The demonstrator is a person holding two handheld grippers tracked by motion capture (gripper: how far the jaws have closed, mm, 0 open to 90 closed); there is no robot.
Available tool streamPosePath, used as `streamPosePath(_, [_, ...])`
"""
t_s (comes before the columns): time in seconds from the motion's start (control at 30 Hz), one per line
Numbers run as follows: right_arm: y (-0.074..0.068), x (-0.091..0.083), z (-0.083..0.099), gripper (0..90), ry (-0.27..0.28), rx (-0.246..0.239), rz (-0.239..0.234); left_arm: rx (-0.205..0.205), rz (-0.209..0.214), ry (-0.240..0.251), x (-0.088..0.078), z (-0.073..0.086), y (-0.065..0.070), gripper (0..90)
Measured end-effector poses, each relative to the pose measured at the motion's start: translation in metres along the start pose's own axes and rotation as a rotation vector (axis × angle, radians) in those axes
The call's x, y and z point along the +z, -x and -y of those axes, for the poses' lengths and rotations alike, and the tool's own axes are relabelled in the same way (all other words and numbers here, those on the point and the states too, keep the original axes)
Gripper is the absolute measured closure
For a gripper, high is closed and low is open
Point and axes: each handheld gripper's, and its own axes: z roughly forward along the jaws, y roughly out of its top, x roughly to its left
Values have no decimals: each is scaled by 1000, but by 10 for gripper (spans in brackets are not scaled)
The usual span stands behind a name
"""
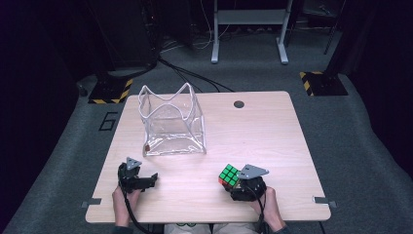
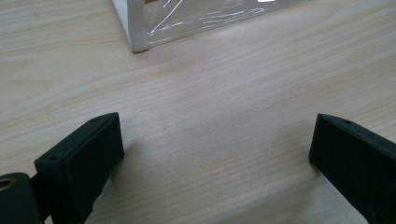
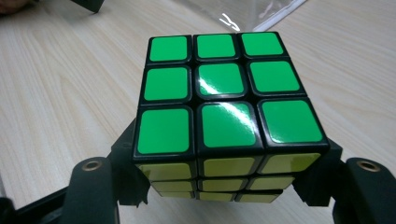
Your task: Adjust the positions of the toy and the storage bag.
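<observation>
The right tongs [image 1: 233,181] clamp the puzzle cube [image 1: 229,175] — picked up, yet well short of the clear bag [image 1: 171,122]; the left tongs [image 1: 146,181] gape empty.

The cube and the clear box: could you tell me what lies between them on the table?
Nothing: in the high view, only bare table separates the cube, held in the right gripper, from the clear box.

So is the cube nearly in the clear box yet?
Not yet. Done: the right gripper has the cube clamped between its jaws, seen close up in the right gripper view. In hand: the cube sits near the table's front edge, well short of the clear box. Left: probably carrying it over and dropping it in. The left gripper is open, holding nothing, near the box corner.
</observation>
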Motion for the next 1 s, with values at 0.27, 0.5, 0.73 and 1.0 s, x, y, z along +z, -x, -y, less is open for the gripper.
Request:
streamPosePath(0.27, [-9, 19, 1, 332, -36, -16, -37, 0, 0, 0, 0, 0, 0, 28])
streamPosePath(0.5, [-14, 32, 1, 332, -59, -23, -63, 0, -1, 0, 0, 0, 0, 28])
streamPosePath(0.73, [-17, 40, 1, 331, -71, -21, -72, 0, 0, 0, 0, 0, 0, 28])
streamPosePath(1.0, [-17, 45, 3, 332, -66, -24, -75, 0, -1, 0, 0, 0, 0, 28])
